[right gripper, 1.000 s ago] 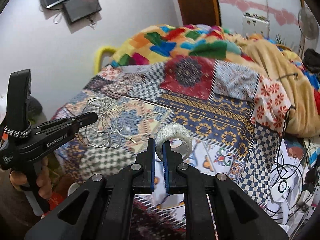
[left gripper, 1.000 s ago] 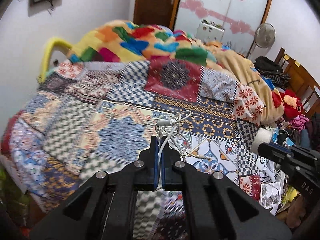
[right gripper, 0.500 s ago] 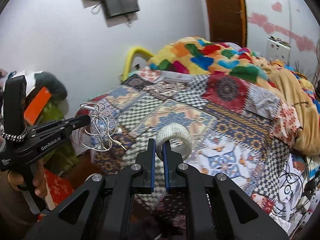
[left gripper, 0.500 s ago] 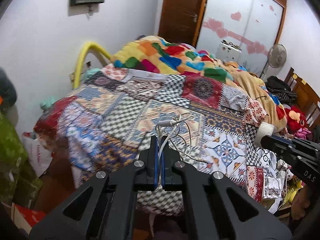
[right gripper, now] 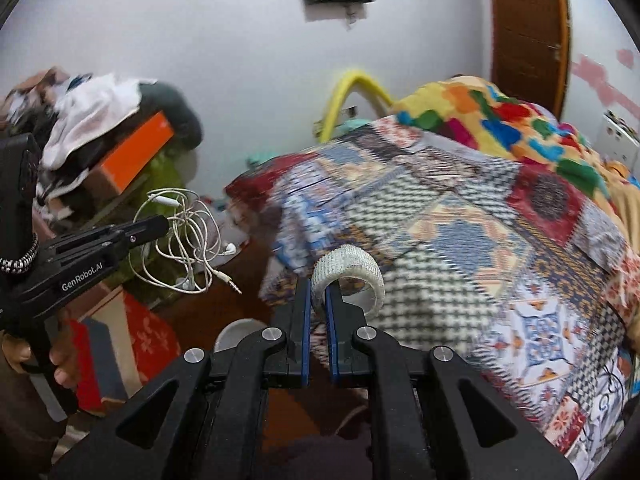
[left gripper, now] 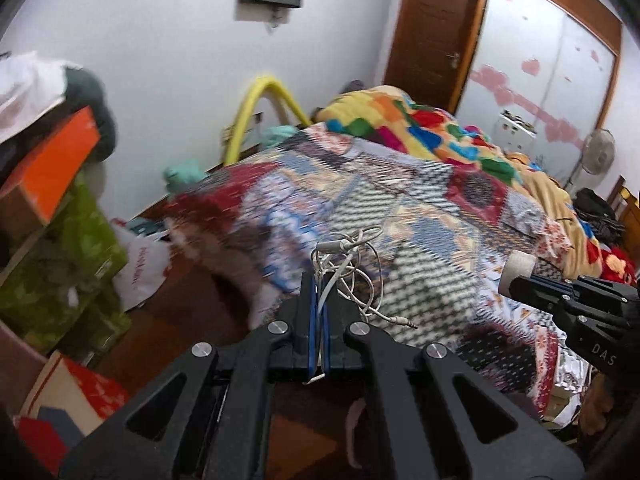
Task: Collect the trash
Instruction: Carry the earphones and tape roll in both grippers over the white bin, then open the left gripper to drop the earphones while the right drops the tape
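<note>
My left gripper [left gripper: 319, 286] is shut on a tangle of white earphone cable [left gripper: 352, 264] and holds it in the air past the bed's corner. The cable also hangs from that gripper in the right wrist view [right gripper: 180, 240], its plug dangling. My right gripper [right gripper: 319, 292] is shut on the rim of a whitish tape roll [right gripper: 348, 270], held above the bed's near edge. The roll also shows in the left wrist view [left gripper: 518, 270] at the right gripper's tip.
The bed with a patchwork blanket [left gripper: 420, 216] fills the right side. To the left stand an orange box [right gripper: 136, 152], green boxes [left gripper: 60, 264], a white plastic bag [left gripper: 140, 264] and piled clothes [right gripper: 92, 108]. Brown floor [left gripper: 192, 304] lies between the bed and boxes.
Both grippers have swung left, away from over the bed toward the cluttered boxes and floor at its side. Each still holds its item.
</note>
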Demonstrator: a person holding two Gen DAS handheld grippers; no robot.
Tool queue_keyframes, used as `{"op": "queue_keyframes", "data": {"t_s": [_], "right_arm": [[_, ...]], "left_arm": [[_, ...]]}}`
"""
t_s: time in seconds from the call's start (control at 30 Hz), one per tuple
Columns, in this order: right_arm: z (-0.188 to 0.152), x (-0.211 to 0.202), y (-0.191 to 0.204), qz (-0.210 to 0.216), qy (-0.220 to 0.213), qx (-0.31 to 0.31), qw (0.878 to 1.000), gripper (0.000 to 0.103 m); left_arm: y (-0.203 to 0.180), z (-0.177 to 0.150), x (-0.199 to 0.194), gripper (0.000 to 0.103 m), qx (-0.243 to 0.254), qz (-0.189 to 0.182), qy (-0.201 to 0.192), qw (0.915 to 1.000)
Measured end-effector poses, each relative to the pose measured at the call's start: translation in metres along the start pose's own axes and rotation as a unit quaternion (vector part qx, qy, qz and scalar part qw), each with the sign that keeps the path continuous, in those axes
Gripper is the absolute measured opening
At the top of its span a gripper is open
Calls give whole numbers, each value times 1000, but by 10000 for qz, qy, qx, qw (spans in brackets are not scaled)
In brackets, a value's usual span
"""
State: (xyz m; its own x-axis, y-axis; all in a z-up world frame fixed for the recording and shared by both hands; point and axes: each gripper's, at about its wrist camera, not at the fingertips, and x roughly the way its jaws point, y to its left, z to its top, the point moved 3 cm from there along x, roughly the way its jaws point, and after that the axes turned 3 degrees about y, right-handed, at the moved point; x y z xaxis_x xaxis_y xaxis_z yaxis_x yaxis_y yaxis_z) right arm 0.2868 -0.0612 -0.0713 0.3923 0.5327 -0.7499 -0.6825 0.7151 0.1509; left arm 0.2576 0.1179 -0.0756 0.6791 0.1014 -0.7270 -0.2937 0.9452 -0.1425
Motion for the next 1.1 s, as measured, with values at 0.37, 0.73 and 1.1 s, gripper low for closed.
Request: {"op": "queue_keyframes", "data": {"t_s": [0.37, 0.73, 1.1], "right_arm": [[-21, 64, 97, 398, 681, -732, 9942, 7], [-61, 147, 153, 633, 1595, -1114, 9788, 7], [-72, 214, 155, 684, 2258, -956, 9671, 7]], "left_arm": [[106, -56, 6, 1, -681, 490, 432, 9955], [171, -132, 86, 1, -1478, 607, 1523, 9753], [188, -169, 167, 1, -1888, 486, 2376, 9516]]}}
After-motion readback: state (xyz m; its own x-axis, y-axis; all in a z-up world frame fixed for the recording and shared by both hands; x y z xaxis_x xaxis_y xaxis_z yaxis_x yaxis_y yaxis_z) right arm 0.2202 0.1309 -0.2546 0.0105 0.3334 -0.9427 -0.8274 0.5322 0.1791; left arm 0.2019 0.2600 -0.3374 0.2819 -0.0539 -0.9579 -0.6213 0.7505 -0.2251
